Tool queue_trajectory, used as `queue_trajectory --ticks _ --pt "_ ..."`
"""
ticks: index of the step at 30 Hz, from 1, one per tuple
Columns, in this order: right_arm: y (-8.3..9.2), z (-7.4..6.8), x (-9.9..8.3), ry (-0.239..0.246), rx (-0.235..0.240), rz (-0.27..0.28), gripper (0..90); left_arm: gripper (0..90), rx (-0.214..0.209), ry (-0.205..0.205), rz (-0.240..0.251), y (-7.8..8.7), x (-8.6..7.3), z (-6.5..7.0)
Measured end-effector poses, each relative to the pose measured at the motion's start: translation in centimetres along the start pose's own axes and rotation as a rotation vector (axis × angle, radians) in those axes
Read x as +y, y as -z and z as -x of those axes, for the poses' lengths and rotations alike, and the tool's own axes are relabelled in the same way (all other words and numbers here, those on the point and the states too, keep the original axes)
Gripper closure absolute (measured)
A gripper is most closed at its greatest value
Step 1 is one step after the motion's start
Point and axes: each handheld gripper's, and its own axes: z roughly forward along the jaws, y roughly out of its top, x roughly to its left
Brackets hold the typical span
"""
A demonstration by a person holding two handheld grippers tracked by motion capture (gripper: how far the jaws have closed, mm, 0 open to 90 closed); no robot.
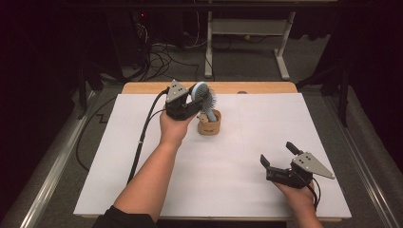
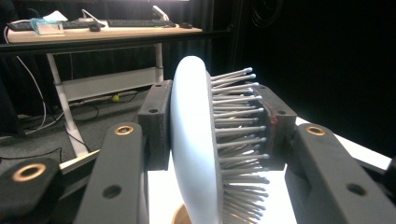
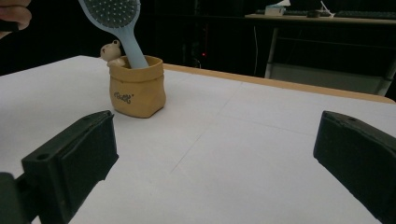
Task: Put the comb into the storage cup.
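Note:
A light blue hairbrush (image 1: 203, 95) stands with its handle down in a small tan fabric pot (image 1: 209, 124) near the table's far middle. My left gripper (image 1: 197, 102) is shut on the brush head. In the left gripper view one pad presses the brush's smooth back (image 2: 191, 140) and the other presses the bristle tips. My right gripper (image 1: 278, 154) rests near the front right corner, open with nothing between its jaws. The right gripper view shows the pot (image 3: 137, 88) far off at upper left, with the brush handle (image 3: 133, 46) and a small bear figure (image 3: 111, 50) in it.
A white sheet (image 1: 142, 156) covers the wooden table (image 1: 228, 87). Beyond the far edge stand a white desk frame (image 1: 247, 28) and floor cables (image 1: 157, 57). The left gripper's cable (image 1: 142, 133) trails across the sheet's left side.

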Motion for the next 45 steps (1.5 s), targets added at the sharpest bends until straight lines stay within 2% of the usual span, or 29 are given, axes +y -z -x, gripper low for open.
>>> queue_trajectory --ticks 11,24,35,45 --pt "0.0 0.0 0.0 0.001 0.000 0.000 0.1 54.9 0.006 0.006 -0.003 -0.2 -0.3 -0.2" --pt "0.0 -0.2 0.0 0.006 0.001 -0.002 0.1 48.7 0.022 0.003 0.000 -0.2 -0.6 -0.7" --pt "0.0 -0.2 0.0 0.008 0.003 -0.001 0.1 44.7 0.036 -0.018 -0.017 0.0 -0.6 -1.1" --pt "-0.1 -0.2 -0.1 0.003 0.002 -0.008 0.1 41.9 0.044 -0.015 -0.023 0.4 -0.4 -1.6"
